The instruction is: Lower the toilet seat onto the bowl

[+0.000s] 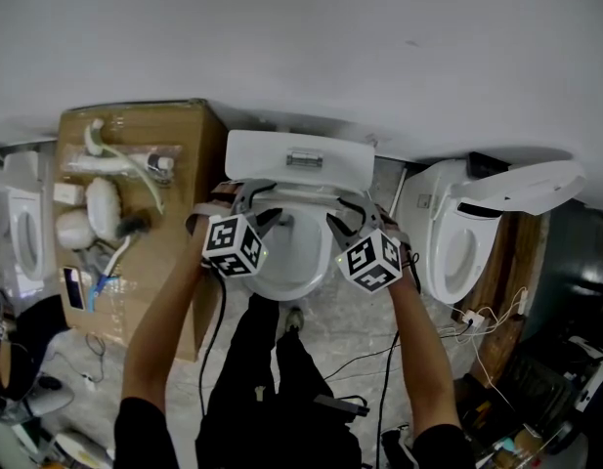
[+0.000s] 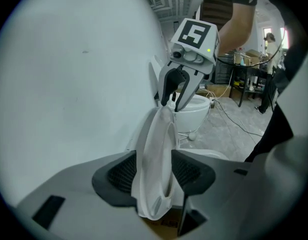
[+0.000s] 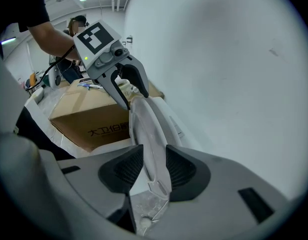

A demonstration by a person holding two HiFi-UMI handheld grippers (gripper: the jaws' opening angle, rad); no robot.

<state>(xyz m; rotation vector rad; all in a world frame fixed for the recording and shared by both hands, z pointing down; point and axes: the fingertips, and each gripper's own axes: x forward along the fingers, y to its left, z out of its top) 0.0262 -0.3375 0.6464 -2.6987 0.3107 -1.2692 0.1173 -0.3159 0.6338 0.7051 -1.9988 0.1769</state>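
Note:
The white toilet point(image 1: 281, 267) stands against the wall, straight ahead of me. Its seat point(image 1: 299, 195) is raised upright in front of the tank point(image 1: 299, 157). My left gripper point(image 1: 246, 199) holds the seat's left side and my right gripper point(image 1: 353, 209) its right side. In the left gripper view the seat's rim point(image 2: 156, 144) fills the gap of the left gripper point(image 2: 154, 171), both pads against it; the right gripper point(image 2: 174, 96) grips farther along. In the right gripper view the right gripper point(image 3: 154, 166) is shut on the thin rim point(image 3: 146, 129), with the left gripper point(image 3: 129, 91) beyond.
A cardboard box point(image 1: 135, 193) with plumbing parts on top stands tight against the toilet's left. Another toilet point(image 1: 467, 237) with its lid up is at the right, and a third point(image 1: 22, 233) at the far left. Cables point(image 1: 448, 340) trail over the floor. My legs stand before the bowl.

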